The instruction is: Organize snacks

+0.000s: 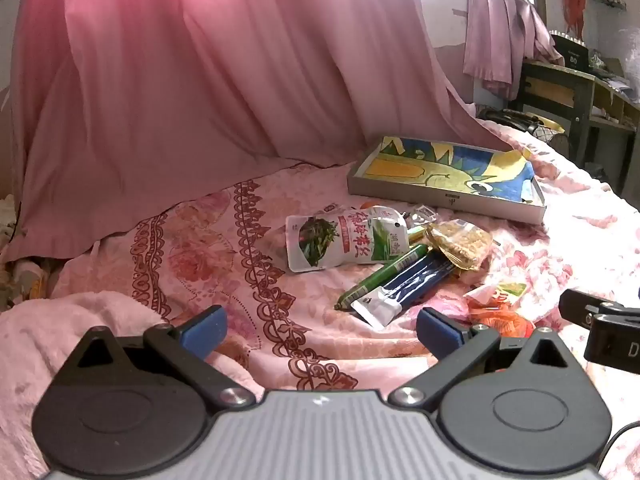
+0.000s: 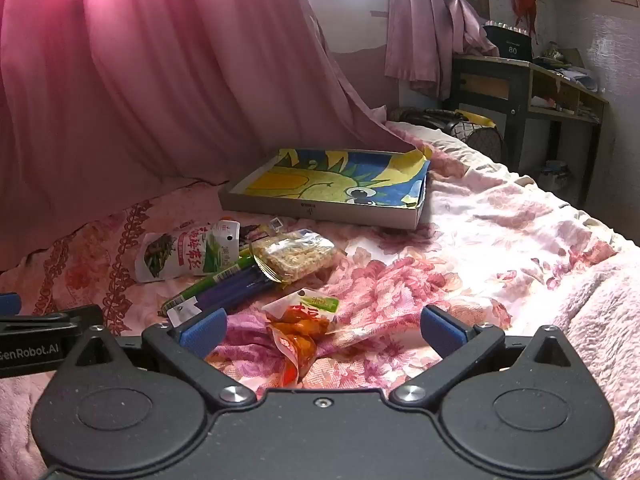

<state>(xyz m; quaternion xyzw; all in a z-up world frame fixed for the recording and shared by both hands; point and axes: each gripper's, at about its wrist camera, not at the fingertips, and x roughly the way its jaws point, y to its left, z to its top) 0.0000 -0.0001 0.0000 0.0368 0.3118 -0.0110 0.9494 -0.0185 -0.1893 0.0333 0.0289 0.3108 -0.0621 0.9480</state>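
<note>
Left wrist view: the left gripper (image 1: 320,330) is wide apart and grasps nothing. The snack pile (image 1: 384,256) lies ahead of it, with the shallow box (image 1: 448,200) beyond.

Right wrist view: the right gripper (image 2: 322,330) is also released. The orange packet (image 2: 300,328) lies just ahead, between its fingers. The sorting seems not begun; the next move is probably to lower and close on this packet.

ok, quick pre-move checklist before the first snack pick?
1. Left tool open, nothing between jaws: ok.
2. Right tool open, nothing held: ok.
3. Shallow grey cardboard tray with cartoon-print liner free of snacks: ok.
4. Orange crinkled snack packet just ahead of right tool, lying apart from the pile: ok.
5. White-and-green vegetable pouch overlaps green stick pack: not ok for a clean single pick.
6. Packets sealed: cannot tell.
</note>
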